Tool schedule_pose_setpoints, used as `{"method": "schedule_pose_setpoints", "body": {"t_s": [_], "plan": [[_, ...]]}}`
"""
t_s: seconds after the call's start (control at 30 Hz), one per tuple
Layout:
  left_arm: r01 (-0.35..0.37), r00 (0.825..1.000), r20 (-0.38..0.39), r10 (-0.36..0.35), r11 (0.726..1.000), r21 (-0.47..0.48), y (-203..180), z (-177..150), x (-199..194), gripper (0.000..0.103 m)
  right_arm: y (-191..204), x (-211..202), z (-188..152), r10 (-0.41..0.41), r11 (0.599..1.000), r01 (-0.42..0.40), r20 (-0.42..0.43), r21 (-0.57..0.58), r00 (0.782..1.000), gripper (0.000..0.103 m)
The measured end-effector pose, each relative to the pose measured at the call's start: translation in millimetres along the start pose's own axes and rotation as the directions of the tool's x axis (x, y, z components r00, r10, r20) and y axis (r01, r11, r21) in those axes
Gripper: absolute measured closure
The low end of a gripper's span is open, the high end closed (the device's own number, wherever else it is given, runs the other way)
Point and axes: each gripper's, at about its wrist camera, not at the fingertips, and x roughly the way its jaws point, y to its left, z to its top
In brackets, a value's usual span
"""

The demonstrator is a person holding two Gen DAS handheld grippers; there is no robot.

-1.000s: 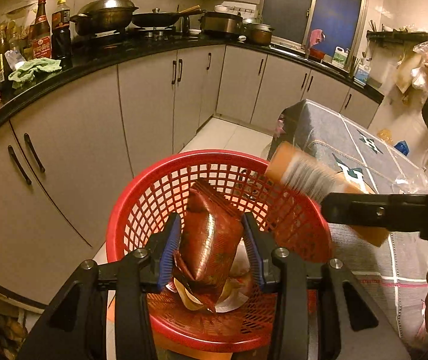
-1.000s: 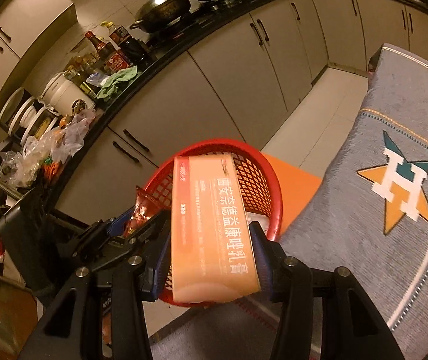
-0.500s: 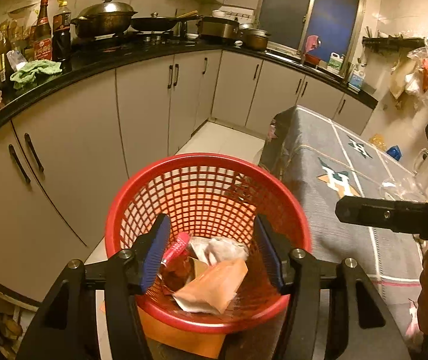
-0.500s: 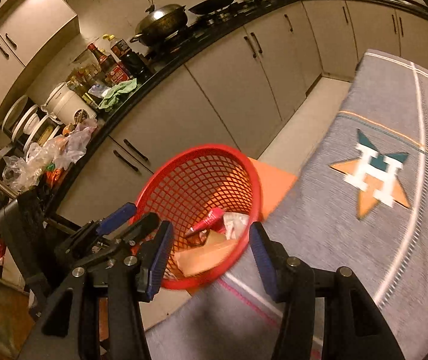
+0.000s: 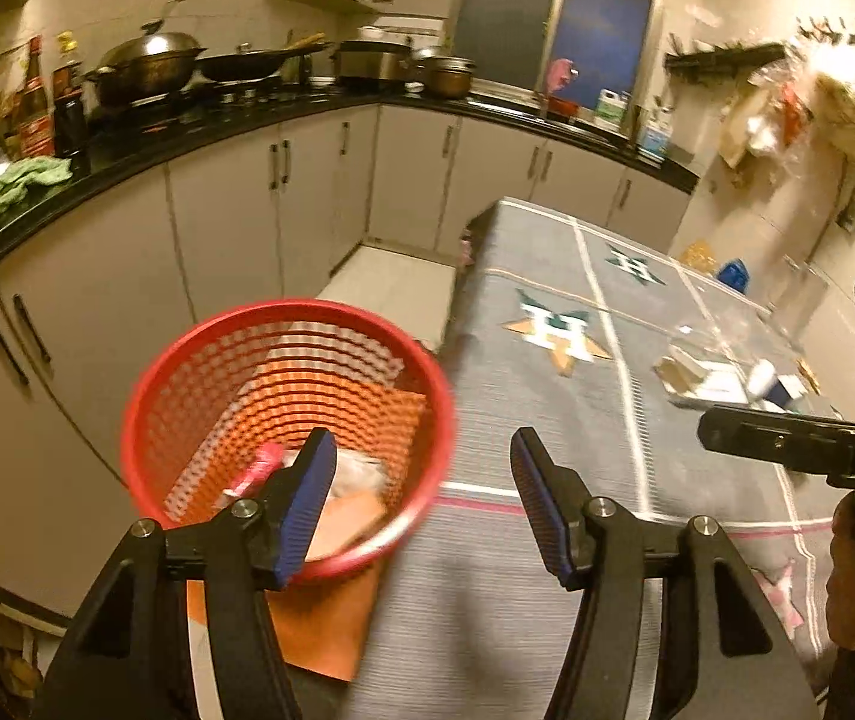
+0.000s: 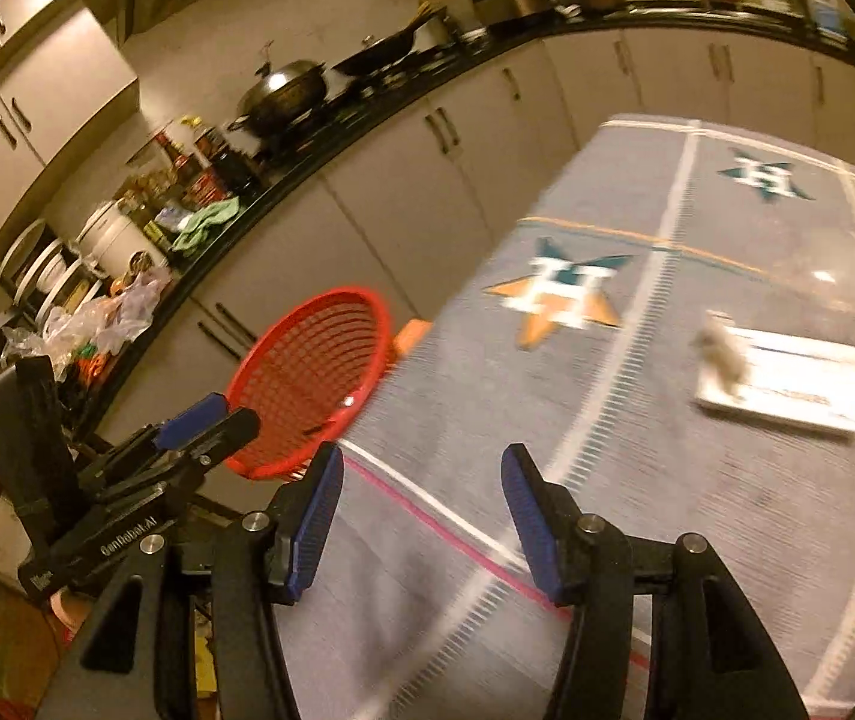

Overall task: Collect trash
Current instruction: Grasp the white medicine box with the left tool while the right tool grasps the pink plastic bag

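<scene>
A red mesh basket (image 5: 199,360) stands beside the table on an orange stool (image 5: 319,630); it holds a red wrapper (image 5: 256,471), an orange box (image 5: 346,519) and crumpled paper. It also shows in the right wrist view (image 6: 307,378). My left gripper (image 5: 424,504) is open and empty over the gap between basket and table. My right gripper (image 6: 421,516) is open and empty above the grey tablecloth (image 6: 637,450). A flat white box (image 6: 787,381) and crumpled scraps (image 6: 721,354) lie on the table at the right; they also show in the left wrist view (image 5: 709,375).
Grey cabinets (image 5: 217,222) under a black counter with a wok (image 5: 145,63), bottles and a green cloth (image 5: 25,177) curve along the left and back. Bags hang on the right wall (image 5: 805,108). White floor tiles (image 5: 391,288) lie between table and cabinets.
Both grippers let go of their trash, the red wrapper and the orange box, into the basket. Both have since swung right, away from the basket and toward the table.
</scene>
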Motion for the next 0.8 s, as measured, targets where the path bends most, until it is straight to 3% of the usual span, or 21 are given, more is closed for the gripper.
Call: {"method": "schedule_pose_setpoints", "body": {"t_s": [0.27,0.43,0.5,0.63,0.8], "plan": [[0.08,0.996,-0.054,-0.074,0.989,0.124,-81,-6,9,0.043,-77,-87,-21,-0.139,0.988,0.131,0.11,0.079,0.984,0.044],[0.121,0.991,-0.089,-0.104,0.972,0.2,-131,-8,16,0.039,-132,-129,-19,-0.262,0.96,0.243,0.149,0.137,0.953,0.044],[0.15,0.986,-0.107,-0.13,0.966,0.209,-144,-6,19,0.036,-152,-131,-18,-0.307,0.947,0.289,0.121,0.143,0.944,0.044],[0.163,0.98,-0.146,-0.133,0.962,0.22,-165,3,33,0.036,-189,-111,-21,-0.317,0.936,0.304,0.044,0.179,0.947,0.044],[0.161,0.976,-0.179,-0.127,0.968,0.191,-179,21,53,0.036,-198,-85,-26,-0.308,0.94,0.307,-0.017,0.151,0.951,0.048]]}}
